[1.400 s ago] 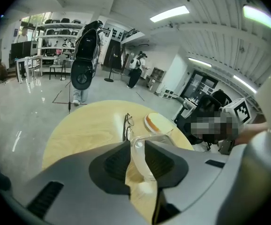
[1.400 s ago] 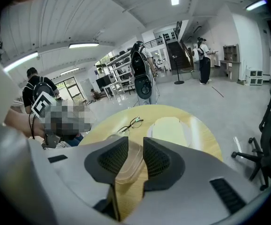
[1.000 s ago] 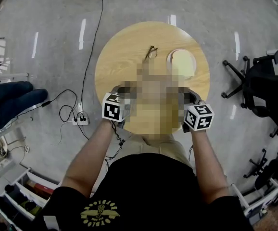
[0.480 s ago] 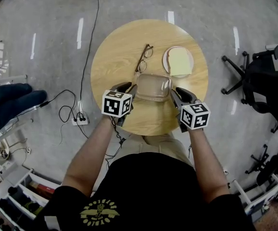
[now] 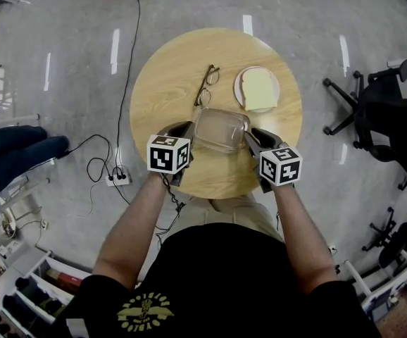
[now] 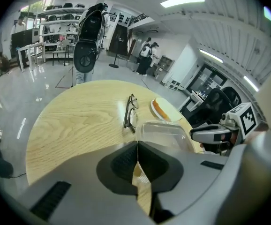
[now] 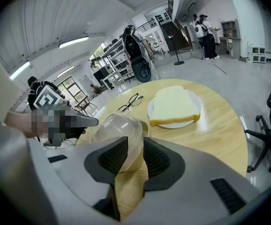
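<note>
Gripping a clear container [image 5: 221,129] from both sides, the person is holding it over the near half of the round table [image 5: 168,83], just inside the table's near edge. The left gripper [image 5: 187,131] is meeting the container at its left corner; in the left gripper view its jaws [image 6: 137,145] are pressing almost flat together, with only a hairline between the pads, and they are pinching what looks like the thin rim of the container [image 6: 166,131]. The right gripper [image 5: 251,136] is coming in from the opposite side; in the right gripper view its jaws [image 7: 135,142] are standing a little apart and are clamping the container's rounded wall [image 7: 116,130], which is showing through the gap between the pads. Both marker cubes, the left one [image 5: 168,153] and the right one [image 5: 281,165], are hanging over the table's near edge.

Toward the table's far side, a pair of glasses [image 5: 205,86] is lying folded near the table's middle, and a plate [image 5: 238,89] is sitting just beside them, nearer the table's right edge, carrying a slice of bread [image 5: 258,90]. Beyond the table's right edge an office chair [image 5: 379,115] is standing on the floor, and past the table's left edge a cable [image 5: 129,48] is running down to a power strip [image 5: 117,177]
</note>
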`<state>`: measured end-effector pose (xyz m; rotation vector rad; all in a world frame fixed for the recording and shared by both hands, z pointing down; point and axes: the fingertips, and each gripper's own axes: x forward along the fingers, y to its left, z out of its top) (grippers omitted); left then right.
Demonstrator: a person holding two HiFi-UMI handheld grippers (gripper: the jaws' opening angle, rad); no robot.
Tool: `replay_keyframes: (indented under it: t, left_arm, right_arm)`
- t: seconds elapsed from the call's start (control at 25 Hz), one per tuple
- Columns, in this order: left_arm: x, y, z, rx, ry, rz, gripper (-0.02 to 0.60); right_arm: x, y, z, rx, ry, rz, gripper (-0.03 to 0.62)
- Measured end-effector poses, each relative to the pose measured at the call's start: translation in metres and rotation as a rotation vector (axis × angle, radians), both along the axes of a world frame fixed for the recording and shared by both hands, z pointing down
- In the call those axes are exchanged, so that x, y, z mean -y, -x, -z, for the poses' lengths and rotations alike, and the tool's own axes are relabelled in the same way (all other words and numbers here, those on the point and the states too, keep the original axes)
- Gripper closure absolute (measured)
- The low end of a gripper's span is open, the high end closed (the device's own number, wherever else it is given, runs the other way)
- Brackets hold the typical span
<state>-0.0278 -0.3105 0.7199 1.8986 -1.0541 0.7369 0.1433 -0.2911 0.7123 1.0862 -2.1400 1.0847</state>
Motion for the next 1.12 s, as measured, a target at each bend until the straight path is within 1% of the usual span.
replay_keyframes:
  t: [0.16, 0.32, 0.48, 0.6, 0.84, 1.04, 1.12]
  left_arm:
    - [-0.004, 0.004, 0.0, -0.04, 0.003, 0.074, 0.563]
    - [-0.01, 0.007, 0.0, -0.057, 0.008, 0.129, 0.564]
    - [-0.015, 0.007, 0.003, -0.086, 0.008, 0.159, 0.565]
    - [-0.015, 0.005, 0.009, -0.084, -0.032, 0.138, 0.565]
    - [-0.014, -0.001, 0.034, -0.075, -0.156, 0.053, 0.565]
    - [-0.017, -0.003, 0.049, -0.054, -0.203, 0.019, 0.565]
    - [-0.019, -0.002, 0.055, -0.057, -0.219, 0.018, 0.565]
  right_arm:
    - [-0.003, 0.0, 0.002, 0.0, 0.005, 0.003, 0.475]
    - [-0.009, 0.004, 0.004, 0.012, 0.014, 0.016, 0.476]
    - [-0.019, 0.011, 0.0, 0.025, 0.05, 0.034, 0.479]
    - [-0.02, 0.011, -0.001, 0.024, 0.061, 0.021, 0.505]
    - [-0.009, 0.003, 0.019, 0.022, -0.011, -0.028, 0.567]
    - [-0.003, 0.001, 0.044, 0.049, -0.069, -0.059, 0.576]
    - [-0.004, 0.003, 0.054, 0.052, -0.088, -0.061, 0.576]
